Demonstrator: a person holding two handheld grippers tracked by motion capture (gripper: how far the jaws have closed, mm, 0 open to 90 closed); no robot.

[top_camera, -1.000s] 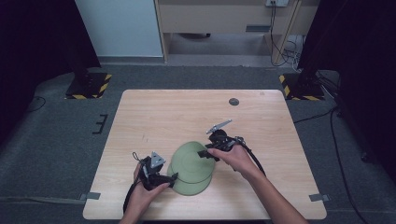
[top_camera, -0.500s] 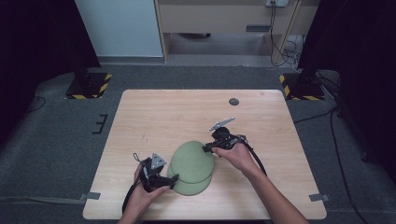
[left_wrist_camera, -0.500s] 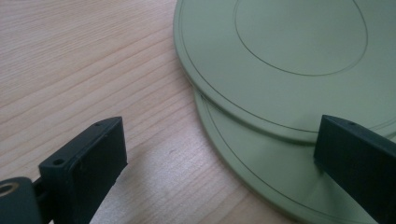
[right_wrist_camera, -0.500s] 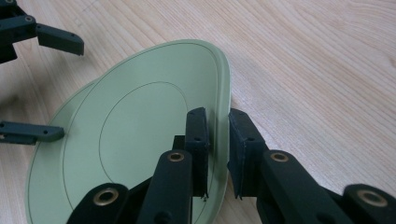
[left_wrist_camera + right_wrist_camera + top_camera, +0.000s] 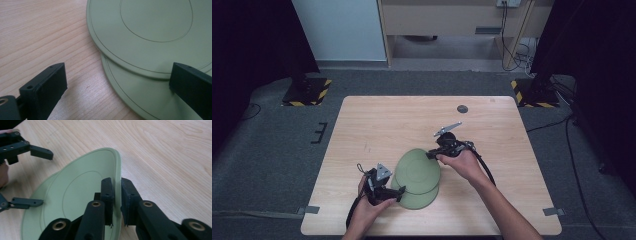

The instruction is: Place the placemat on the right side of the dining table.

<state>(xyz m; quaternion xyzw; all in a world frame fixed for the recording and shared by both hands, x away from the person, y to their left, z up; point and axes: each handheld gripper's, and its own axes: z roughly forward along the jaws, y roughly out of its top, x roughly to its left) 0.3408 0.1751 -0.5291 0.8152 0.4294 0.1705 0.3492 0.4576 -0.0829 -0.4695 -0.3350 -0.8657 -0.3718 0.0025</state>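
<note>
Two pale green plates lie overlapping on the wooden table (image 5: 377,125). The upper plate (image 5: 417,170) (image 5: 155,25) (image 5: 82,190) rests partly on the lower plate (image 5: 419,199) (image 5: 140,95). My right gripper (image 5: 432,154) (image 5: 117,187) has just been closing and is now shut on the upper plate's far right rim, which sits between its pads. My left gripper (image 5: 398,192) (image 5: 118,75) stands open at the plates' near left edge, one jaw over bare wood and the other over the lower plate. It grips nothing.
A small dark round disc (image 5: 462,108) lies near the table's far edge. The right gripper's cable (image 5: 484,167) trails back along the forearm. Bare wood stretches to the left and to the far side of the plates.
The upper plate has shifted a little toward the right gripper, so more of the lower plate shows. Both hands stay almost where they were.
</note>
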